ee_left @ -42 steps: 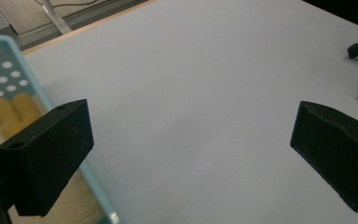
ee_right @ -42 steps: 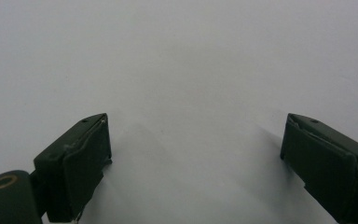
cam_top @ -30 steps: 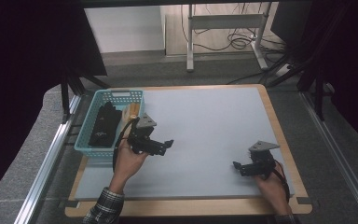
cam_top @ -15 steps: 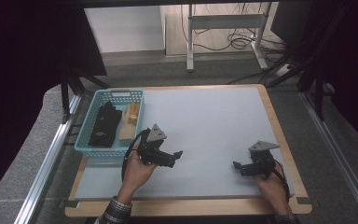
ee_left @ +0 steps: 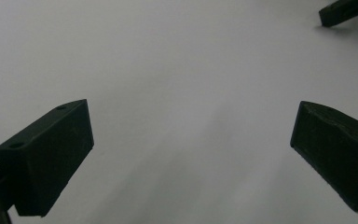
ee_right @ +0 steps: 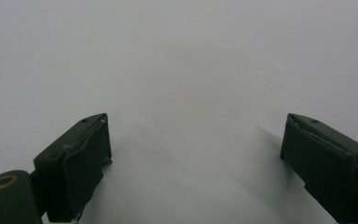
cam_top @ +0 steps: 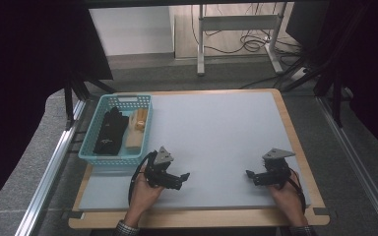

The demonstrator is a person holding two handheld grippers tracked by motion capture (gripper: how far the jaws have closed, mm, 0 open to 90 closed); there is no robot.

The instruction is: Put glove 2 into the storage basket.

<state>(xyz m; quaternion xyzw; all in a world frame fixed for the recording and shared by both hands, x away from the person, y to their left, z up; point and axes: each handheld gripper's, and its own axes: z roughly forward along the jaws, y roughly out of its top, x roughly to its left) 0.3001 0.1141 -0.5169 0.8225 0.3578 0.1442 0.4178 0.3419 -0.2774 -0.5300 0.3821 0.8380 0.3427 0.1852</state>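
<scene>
**Left gripper drawn back from the basket to the near edge of the mat**

Since the earlier frames the left gripper (cam_top: pixel 183 176) has been carried away from the blue basket (cam_top: pixel 91 147) and brought down toward the front of the grey mat (cam_top: pixel 216 128), where it is now held low by the left hand (cam_top: pixel 142 194), just in front of the basket's near right corner. The right gripper (cam_top: pixel 250 174) has hardly been shifted; it is held by the right hand (cam_top: pixel 286 195) at the near right of the mat, its tips pointed toward the left gripper.

In the left gripper view the two black jaws are seen set wide apart over bare mat, with nothing between them; a tip of the right gripper (ee_left: pixel 342 11) is caught at the upper right corner. In the right gripper view the jaws are likewise spread, with nothing gripped and only the mat beneath.

Inside the basket a black object (cam_top: pixel 109 132) is laid along the left side and a pale wooden block (cam_top: pixel 136 130) beside it on the right; whether the two touch cannot be told. The basket is set on the left edge of the wooden board (cam_top: pixel 295 128) that carries the mat.
</scene>
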